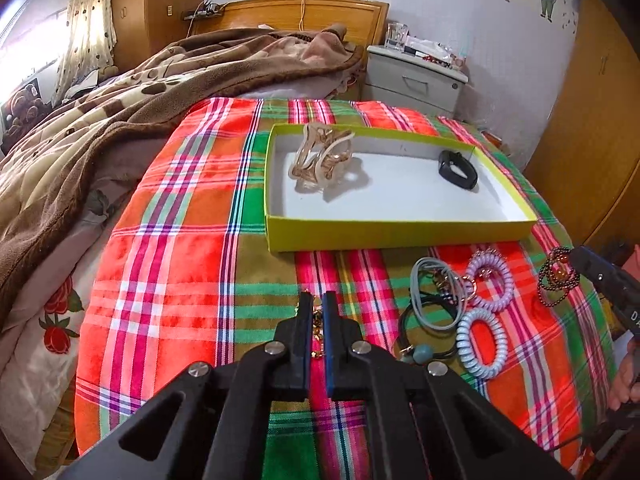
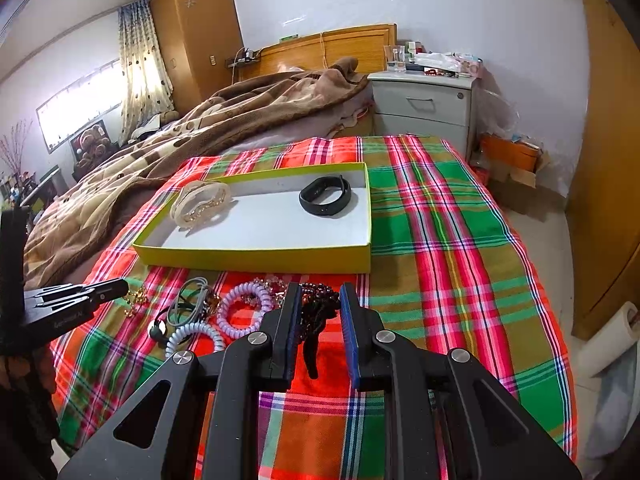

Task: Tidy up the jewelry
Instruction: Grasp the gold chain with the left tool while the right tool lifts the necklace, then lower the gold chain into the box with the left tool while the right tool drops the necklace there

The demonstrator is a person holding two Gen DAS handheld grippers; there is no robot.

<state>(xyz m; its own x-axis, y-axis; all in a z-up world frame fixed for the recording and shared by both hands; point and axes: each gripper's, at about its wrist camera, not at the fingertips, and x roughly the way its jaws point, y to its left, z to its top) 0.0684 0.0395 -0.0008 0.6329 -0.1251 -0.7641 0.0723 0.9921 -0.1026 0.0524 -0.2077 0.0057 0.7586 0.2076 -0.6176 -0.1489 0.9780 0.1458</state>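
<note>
Left gripper: the left gripper (image 1: 318,312) has its jaws drawn narrow on a gold chain (image 1: 317,334) that shows in the slit between them, low over the plaid cloth (image 1: 180,280).
Right gripper: the right gripper (image 2: 320,304) stands about half open around a dark bead bracelet (image 2: 316,308); I cannot tell whether the pads touch it.
Box: the yellow box (image 1: 400,234) lies far of both grippers on the cloth. It holds a pale gold hair claw (image 1: 322,158) at its left end and a black wristband (image 1: 458,170) at its right.
Still loose: two purple coil ties (image 1: 490,280), a pale blue coil tie (image 1: 482,342), grey and black elastic bands (image 1: 434,296) and the gold chain, all near the box's near wall.
Risk, chain: it is thin and limp, so it could slip out of the narrow jaws on the way to the box, or snag on the cloth.
Risk, beads: the strand seems to lie just beside the purple coils, so lifting it might drag a neighbour along.
Risk, box: its near wall stands between the pile and the white floor; a low carry could knock it and shift the light box.
Around: a brown blanket (image 1: 120,92) on the left, a grey nightstand (image 2: 424,104) far right.
</note>
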